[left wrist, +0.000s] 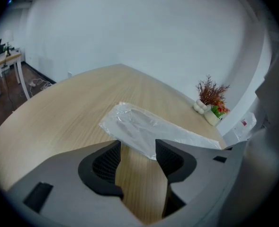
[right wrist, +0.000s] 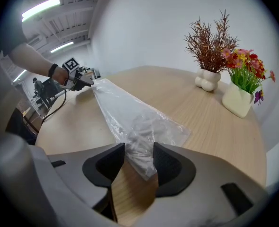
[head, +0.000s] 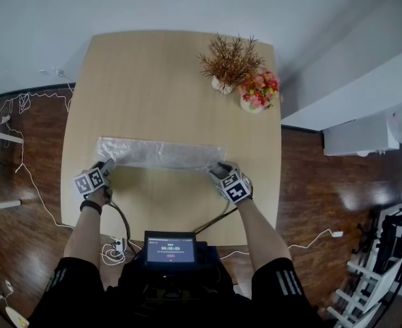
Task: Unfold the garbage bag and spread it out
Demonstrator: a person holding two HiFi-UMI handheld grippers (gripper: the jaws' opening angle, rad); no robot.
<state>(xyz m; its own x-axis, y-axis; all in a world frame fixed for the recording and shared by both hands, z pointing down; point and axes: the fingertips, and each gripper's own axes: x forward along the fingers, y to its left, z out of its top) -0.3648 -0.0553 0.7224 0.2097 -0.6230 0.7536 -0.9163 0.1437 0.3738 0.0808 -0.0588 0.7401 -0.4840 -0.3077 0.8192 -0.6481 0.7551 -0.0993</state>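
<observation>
Garbage bag [head: 160,154], clear plastic, lies flat as a long strip across the middle of the head view, on the light wooden table [head: 153,74]. It runs from left to right between the two tools.

The left gripper [head: 107,164] sits at the bag's left end, tilted down toward the tabletop. In its own view the jaws stand well apart. The bag's near corner [left wrist: 144,129] reaches just in by the right jaw's tip, with bare wood showing between the pads.

The right gripper [head: 219,167] sits at the bag's right end. Its jaws are also apart, with the crumpled end of the bag [right wrist: 134,145] lying in the gap between them. I see no firm pinch on it.

At the table's far edge, upper right of the head view, stand a dried plant in a white vase [head: 229,63] and a pot of bright flowers [head: 259,91], close together and well apart from the bag. A small screen [head: 170,249] glows at the bottom centre.
</observation>
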